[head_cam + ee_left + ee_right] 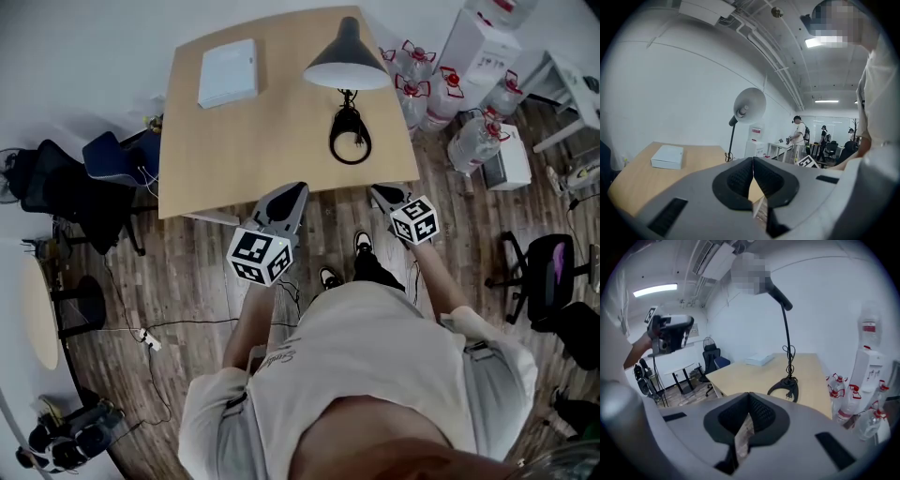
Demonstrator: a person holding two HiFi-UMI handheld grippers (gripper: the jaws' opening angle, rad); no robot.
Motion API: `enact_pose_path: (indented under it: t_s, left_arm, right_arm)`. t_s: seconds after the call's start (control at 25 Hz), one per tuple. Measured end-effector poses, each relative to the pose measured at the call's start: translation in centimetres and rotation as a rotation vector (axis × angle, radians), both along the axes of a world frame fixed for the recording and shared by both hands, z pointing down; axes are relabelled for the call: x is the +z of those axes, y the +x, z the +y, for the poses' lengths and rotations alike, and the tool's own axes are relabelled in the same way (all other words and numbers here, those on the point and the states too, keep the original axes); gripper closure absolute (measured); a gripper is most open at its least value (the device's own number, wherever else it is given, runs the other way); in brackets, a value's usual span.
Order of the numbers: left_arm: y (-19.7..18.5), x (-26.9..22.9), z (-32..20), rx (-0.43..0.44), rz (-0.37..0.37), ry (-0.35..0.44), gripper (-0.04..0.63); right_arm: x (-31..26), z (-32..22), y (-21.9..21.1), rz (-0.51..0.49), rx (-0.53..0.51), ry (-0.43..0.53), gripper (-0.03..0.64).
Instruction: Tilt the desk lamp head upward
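"Lamp head (347, 61) last. What sits nearest?"

"Both grippers, held short of the counter (253, 155), over the floor. The left gripper (293, 194) and the right gripper (384, 196) each have their fingers pressed together with nothing between them, as both gripper views show. I'd judge that is because nothing is within reach to grasp."

"Why aimed that way?"

"Both point forward across the counter, so either could go in. The right one lines up more nearly with the base (350, 139)."

"And beyond that?"

"The base ring stands on the counter's right part with the cord gathered at it. A thin stem (787, 333) rises from it to the lamp head, whose shade seems to open downward and toward the person. A white box (228, 73) lies well apart at the back left, clear of any reach. Water bottles (469, 141) stand on the floor past the right edge."
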State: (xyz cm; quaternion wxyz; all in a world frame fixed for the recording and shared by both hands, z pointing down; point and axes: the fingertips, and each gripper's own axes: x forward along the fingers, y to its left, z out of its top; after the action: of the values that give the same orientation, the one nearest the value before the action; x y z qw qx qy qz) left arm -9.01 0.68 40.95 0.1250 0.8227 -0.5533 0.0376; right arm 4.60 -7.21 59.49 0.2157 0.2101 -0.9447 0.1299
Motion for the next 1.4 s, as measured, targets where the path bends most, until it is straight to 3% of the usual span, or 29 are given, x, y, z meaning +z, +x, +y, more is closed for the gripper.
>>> enact_pose_path:
  t_s: [0.24, 0.4, 0.76, 0.92, 1.12, 1.28, 1.4]
  left_arm:
    - [1.6, 1.6, 1.3, 0.072, 0.032, -0.002, 0.580]
    - [2.7, 0.6, 1.6, 0.075, 0.068, 0.026, 0.580]
    - [2.7, -3.2, 1.8, 0.033, 0.056, 0.106, 0.579]
    - [3.0, -4.4, 2.0, 0.011, 0.071, 0.132, 0.580]
    - [3.4, -4.6, 2.4, -0.001, 0.015, 0.159, 0.580]
    - [3.8, -5.3, 2.8, 0.008, 0.031, 0.166, 0.580]
    - [3.7, -6.0, 3.1, 0.014, -0.003, 0.191, 0.580]
  right_arm:
    - [-7.3, 3.1, -0.6, -0.119, 0.038, 0.102, 0.621]
    - [-11.4, 4.5, -0.6, -0.141, 0.015, 0.202, 0.621]
    - [-19.6, 6.7, -1.2, -0.235, -0.046, 0.384, 0.621]
    - [-21.5, 6.9, -0.9, -0.267, -0.018, 0.439, 0.621]
    - [-23.7, 7.5, -0.9, -0.336, 0.013, 0.498, 0.621]
    - [-24.7, 8.5, -0.7, -0.360, 0.016, 0.522, 0.621]
    - [-25.4, 9.0, -0.7, -0.373, 0.028, 0.549, 0.621]
